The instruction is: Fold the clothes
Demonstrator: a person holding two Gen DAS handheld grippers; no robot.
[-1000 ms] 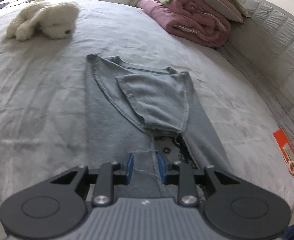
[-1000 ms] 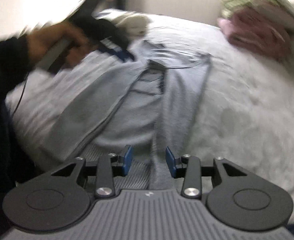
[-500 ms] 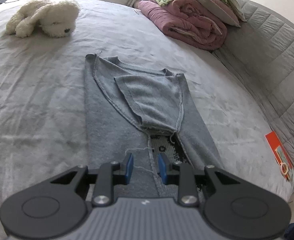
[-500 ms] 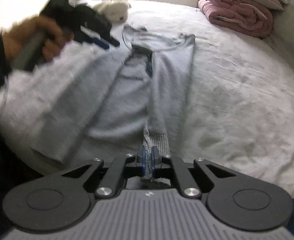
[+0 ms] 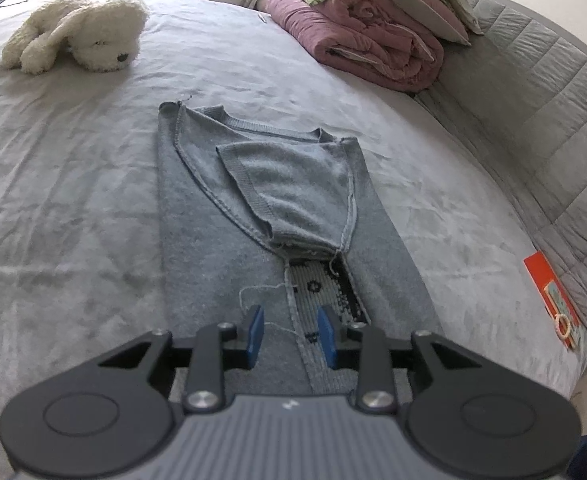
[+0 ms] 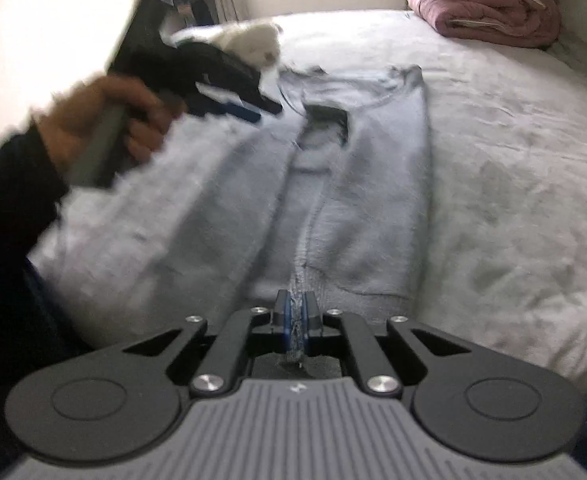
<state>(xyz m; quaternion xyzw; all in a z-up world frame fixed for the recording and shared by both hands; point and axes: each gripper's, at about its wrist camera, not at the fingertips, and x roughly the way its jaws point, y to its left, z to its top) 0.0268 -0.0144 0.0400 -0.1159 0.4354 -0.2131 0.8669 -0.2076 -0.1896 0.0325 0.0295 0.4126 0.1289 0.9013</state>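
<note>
Left wrist view: grey sweater [image 5: 229,216] lies lengthwise mid-bed [image 5: 73,184], both sides folded inward, sleeve across chest. Left gripper [image 5: 289,336] hovers over the hem near the bed's front edge, jaws parted wider than a second ago, holding nothing.

Right wrist view: right gripper [image 6: 296,322], open a second ago, now has jaws clamped on the hem; likely ready for a lengthwise fold. Left hand [image 6: 105,128] raised, blurred, above the bed's left side.
</note>
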